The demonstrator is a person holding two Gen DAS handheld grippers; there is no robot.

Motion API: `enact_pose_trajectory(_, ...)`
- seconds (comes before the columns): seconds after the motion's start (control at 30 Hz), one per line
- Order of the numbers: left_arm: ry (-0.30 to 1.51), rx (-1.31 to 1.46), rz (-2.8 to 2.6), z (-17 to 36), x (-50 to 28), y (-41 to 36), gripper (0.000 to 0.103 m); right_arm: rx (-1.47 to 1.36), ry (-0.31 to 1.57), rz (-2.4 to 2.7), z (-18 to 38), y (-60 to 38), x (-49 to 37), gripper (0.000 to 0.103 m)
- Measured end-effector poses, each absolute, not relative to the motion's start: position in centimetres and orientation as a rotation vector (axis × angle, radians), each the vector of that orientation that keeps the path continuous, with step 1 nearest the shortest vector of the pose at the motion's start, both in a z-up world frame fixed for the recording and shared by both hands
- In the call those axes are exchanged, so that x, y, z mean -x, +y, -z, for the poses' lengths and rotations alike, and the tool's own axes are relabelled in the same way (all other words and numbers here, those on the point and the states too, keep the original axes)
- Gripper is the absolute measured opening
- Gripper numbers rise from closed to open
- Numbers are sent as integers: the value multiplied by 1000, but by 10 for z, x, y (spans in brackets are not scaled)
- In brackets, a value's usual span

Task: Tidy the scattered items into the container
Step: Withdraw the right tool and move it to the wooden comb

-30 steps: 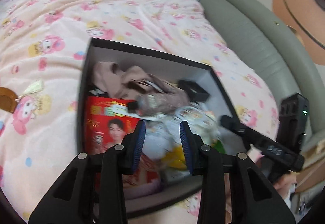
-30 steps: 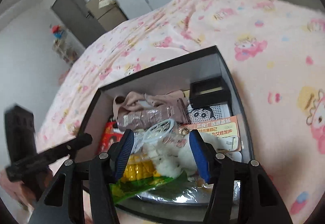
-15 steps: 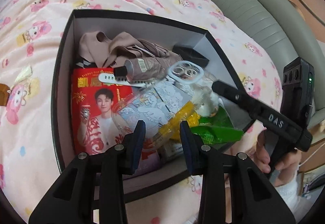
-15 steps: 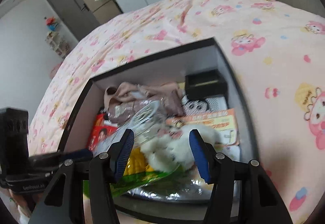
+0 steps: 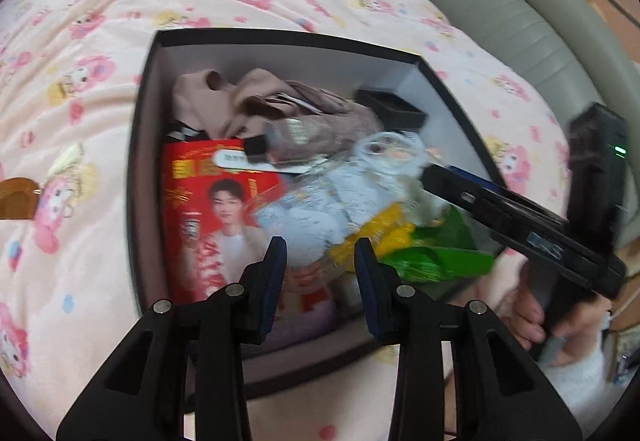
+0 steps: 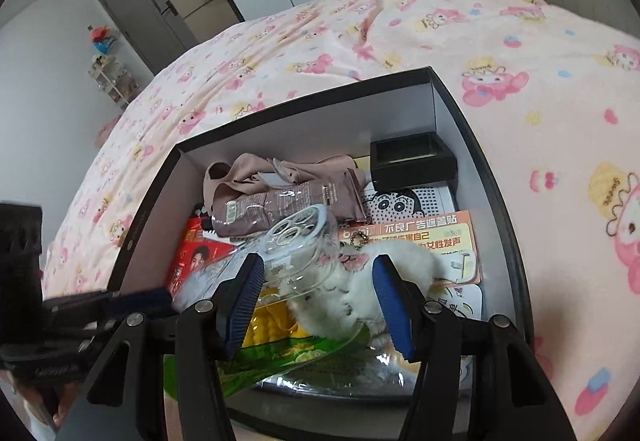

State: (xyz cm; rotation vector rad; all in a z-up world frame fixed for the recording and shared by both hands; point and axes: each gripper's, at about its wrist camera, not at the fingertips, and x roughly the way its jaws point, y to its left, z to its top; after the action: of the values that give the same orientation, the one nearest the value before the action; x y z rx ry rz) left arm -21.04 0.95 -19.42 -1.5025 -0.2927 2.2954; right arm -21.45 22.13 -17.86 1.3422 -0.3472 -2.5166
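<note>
A black box with a white inside sits on the pink bed, also in the right wrist view. It holds a red packet, brown cloth, a brown pouch, a clear plastic piece, a white plush toy, a yellow and green snack bag and a small black box. My left gripper is open and empty above the box's near edge. My right gripper is open and empty above the plush toy, and shows at the right in the left wrist view.
The pink cartoon blanket covers the bed around the box. A grey padded headboard runs along the right. A brown item lies on the blanket at the left. A grey door and shelves stand far back.
Both grippers have drawn back a little from the box and stay open. The clear plastic piece now lies in the box among the other items.
</note>
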Motion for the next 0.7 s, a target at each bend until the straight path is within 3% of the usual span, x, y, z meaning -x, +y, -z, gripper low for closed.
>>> enact_pose_trajectory(0.17,-315,1437,-2315,185,204,7,34,-1249,-250,2564,159,211,194,54)
enact_pose_trajectory(0.4,-360,1284,-2394,162,176,11,35,-1244,-253,2580,155,205,166,54)
enact_pose_trajectory(0.7,-360,1276,-2446,147,135,12,36,-1177,-159,2597,133,183,123,54)
